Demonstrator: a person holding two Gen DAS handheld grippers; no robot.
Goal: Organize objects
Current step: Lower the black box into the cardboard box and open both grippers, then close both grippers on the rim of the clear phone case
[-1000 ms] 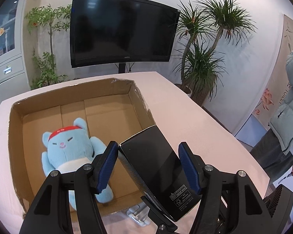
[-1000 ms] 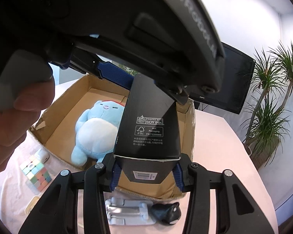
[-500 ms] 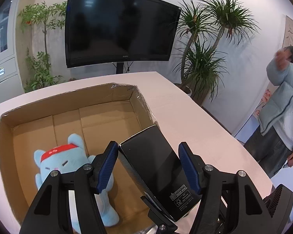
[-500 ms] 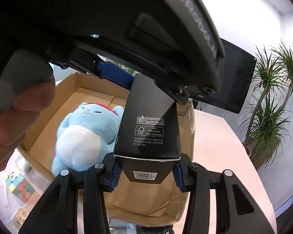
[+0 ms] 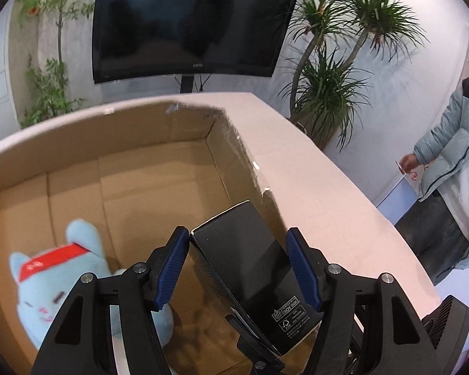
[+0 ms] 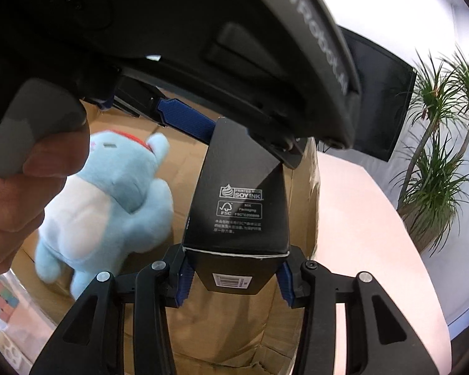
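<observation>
Held item: a long black rectangular carton [image 6: 239,206] with white "SOY INK" and FSC marks and a barcode sticker on its near end was carried above the near right corner of the box, tilted with its far end raised.
Right hand-held gripper [image 6: 234,276]: its blue-padded fingers were clamped on the barcode end of the black carton, one pad on each side.
Left hand-held gripper [image 5: 239,270]: its blue pads [image 5: 172,268] straddled the other end of the same carton; the left pad sat at the carton's corner, while a sliver of space showed at the right pad, so I could not tell whether it was gripping.
Hand: fingers of the person's left hand [image 6: 22,197] wrapped a grey handle at the left edge of the right wrist view.
Box: a large open brown cardboard box [image 5: 159,168] stood on the pale pink worktop [image 5: 325,193], directly below both grippers.
Inside the box: a light-blue plush animal [image 6: 109,206] with a white belly and a red headband lay on its back on the floor of the box, left of the carton.
Beside the box: a pastel-coloured puzzle cube [image 6: 0,297] rested on the worktop by the box's near left corner, partly cut off.
Background: a dark flat screen [image 5: 187,22] on a stand, spiky potted plants [image 5: 328,84] to its right, and a bystander in a pale blue padded jacket [image 5: 453,162] at the right edge.
</observation>
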